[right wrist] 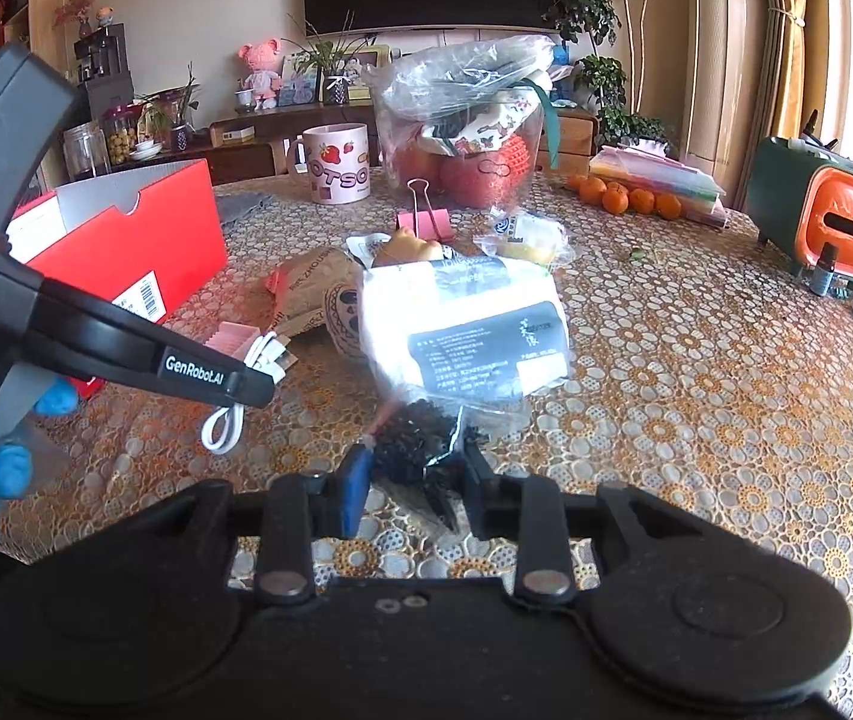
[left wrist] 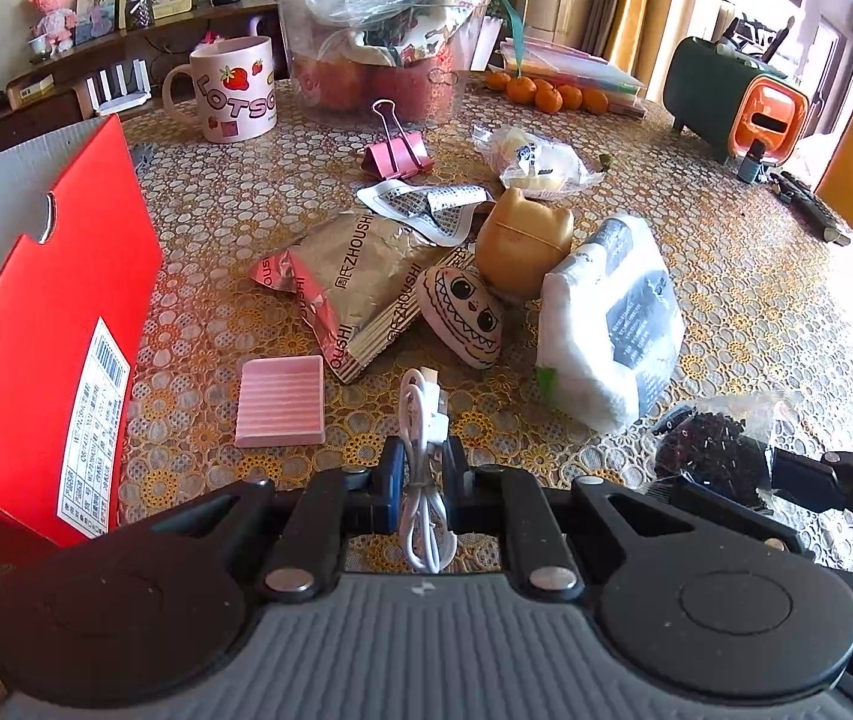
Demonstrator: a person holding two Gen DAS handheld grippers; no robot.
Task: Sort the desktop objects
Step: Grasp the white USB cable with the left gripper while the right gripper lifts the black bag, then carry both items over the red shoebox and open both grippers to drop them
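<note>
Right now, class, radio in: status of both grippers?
Left gripper shut on white cable. Right gripper shut on bag of black bits. Red box open beside.

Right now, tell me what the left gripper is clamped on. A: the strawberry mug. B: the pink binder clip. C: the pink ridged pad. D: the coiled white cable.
D: the left gripper has its jaws closed on the coiled white cable, which runs up between them.
</note>
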